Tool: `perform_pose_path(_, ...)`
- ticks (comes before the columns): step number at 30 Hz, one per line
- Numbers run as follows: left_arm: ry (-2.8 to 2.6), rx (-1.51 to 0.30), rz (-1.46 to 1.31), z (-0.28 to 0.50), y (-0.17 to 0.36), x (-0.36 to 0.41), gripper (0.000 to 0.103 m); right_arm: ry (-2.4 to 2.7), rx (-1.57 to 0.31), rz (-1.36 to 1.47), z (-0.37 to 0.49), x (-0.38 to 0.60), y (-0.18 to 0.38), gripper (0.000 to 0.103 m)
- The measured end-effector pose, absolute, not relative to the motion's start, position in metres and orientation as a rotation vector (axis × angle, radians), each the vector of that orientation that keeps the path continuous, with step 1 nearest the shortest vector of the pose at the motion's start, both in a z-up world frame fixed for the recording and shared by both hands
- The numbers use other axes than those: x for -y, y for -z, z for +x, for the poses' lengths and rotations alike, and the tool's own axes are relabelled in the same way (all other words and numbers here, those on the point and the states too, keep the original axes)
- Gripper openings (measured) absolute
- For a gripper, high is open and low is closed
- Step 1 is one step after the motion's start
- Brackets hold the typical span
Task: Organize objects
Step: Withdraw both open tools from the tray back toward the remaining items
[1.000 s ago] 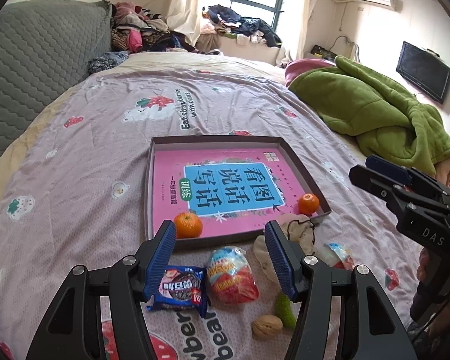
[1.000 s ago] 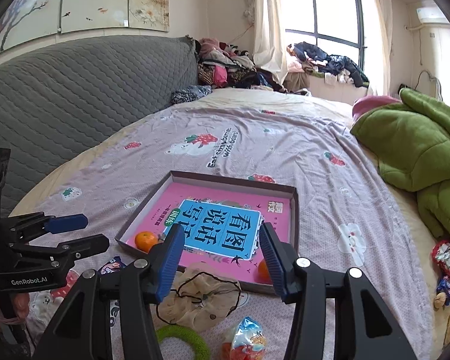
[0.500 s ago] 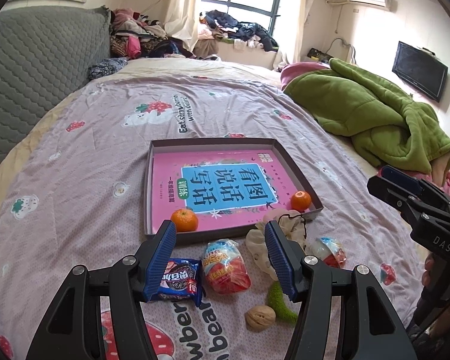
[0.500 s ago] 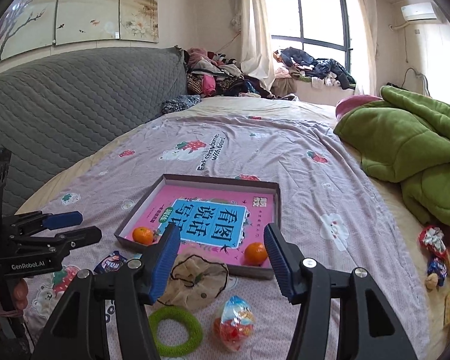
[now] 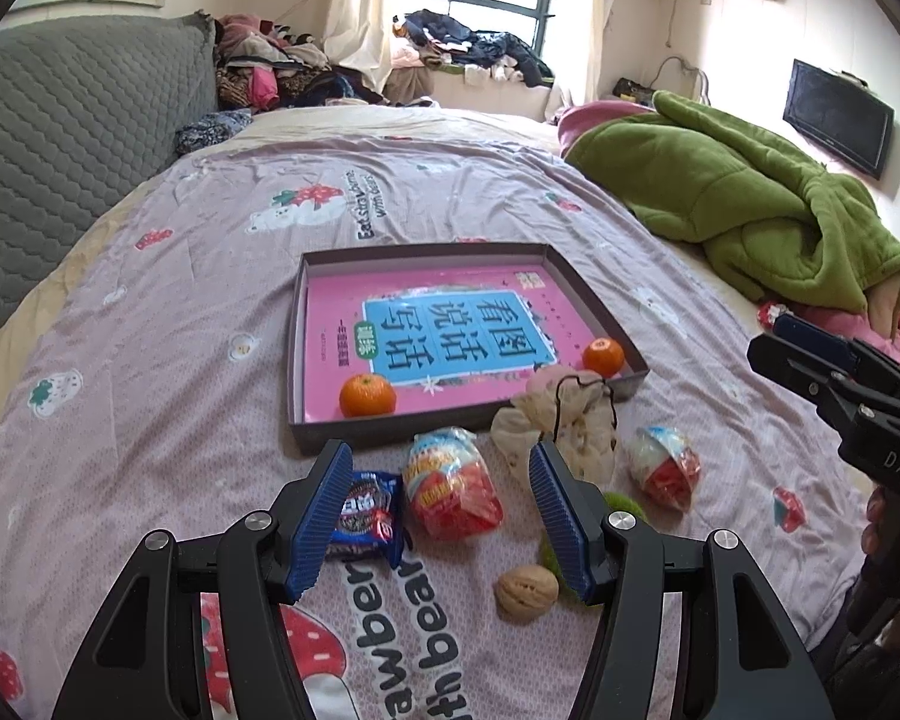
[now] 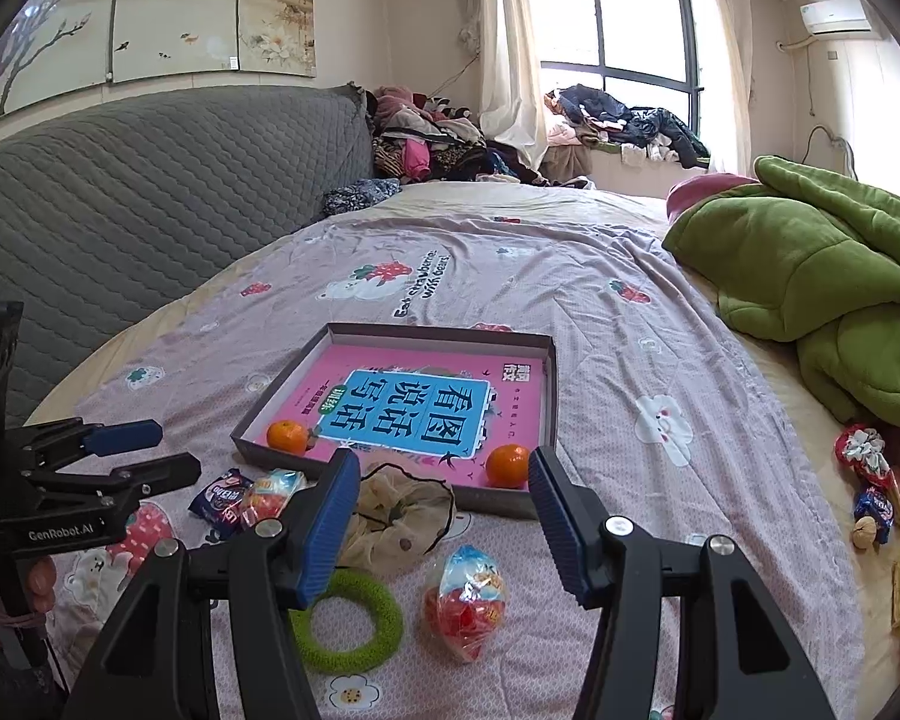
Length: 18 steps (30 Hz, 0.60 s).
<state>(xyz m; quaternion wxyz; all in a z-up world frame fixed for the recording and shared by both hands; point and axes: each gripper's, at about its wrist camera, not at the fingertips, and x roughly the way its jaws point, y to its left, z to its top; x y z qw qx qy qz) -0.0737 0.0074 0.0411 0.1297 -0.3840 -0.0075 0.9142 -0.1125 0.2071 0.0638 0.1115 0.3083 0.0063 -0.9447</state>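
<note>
Both sets of jaws wide apart, empty, poised above loose bits on the bedspread (image 5: 150,312) just short of the tray (image 5: 297,360).

Likely step: picking a snack for the tray. Left gripper (image 5: 441,522) lined up over the red snack bag (image 5: 453,483); best to drop straight down, pinch across the crinkly middle rather than the sealed end, squeeze gently since contents look crushable, then lift clear of the tray wall before setting down. Right gripper (image 6: 444,522) similarly placed above a second red bag (image 6: 465,606), with green ring (image 6: 348,630) and beige pouch (image 6: 399,516) close by; worth avoiding the pouch's black cord.

Tray shallow, dark-rimmed, lined with a pink book (image 5: 444,336). Two oranges inside at the near corners (image 5: 367,395) (image 5: 603,356). Outside, near its front edge: blue cookie pack (image 5: 366,516), walnut (image 5: 527,591).
</note>
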Motion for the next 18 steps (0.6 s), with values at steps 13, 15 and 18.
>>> perform_pose_path(13, -2.606, -0.004, -1.165, -0.064, -0.025, -0.018, 0.063, 2.757, -0.043, 0.954, -0.101, -0.203, -0.047, 0.058)
perform_pose_path(15, -2.600, -0.010, -1.174, -0.063, -0.022, -0.020, 0.063, 2.752, -0.040, 0.965, -0.099, -0.202, -0.044, 0.058)
perform_pose_path(18, -2.589, -0.011, -1.194, -0.062, -0.016, -0.021, 0.063, 2.743, -0.043, 0.985, -0.097, -0.201, -0.039, 0.058)
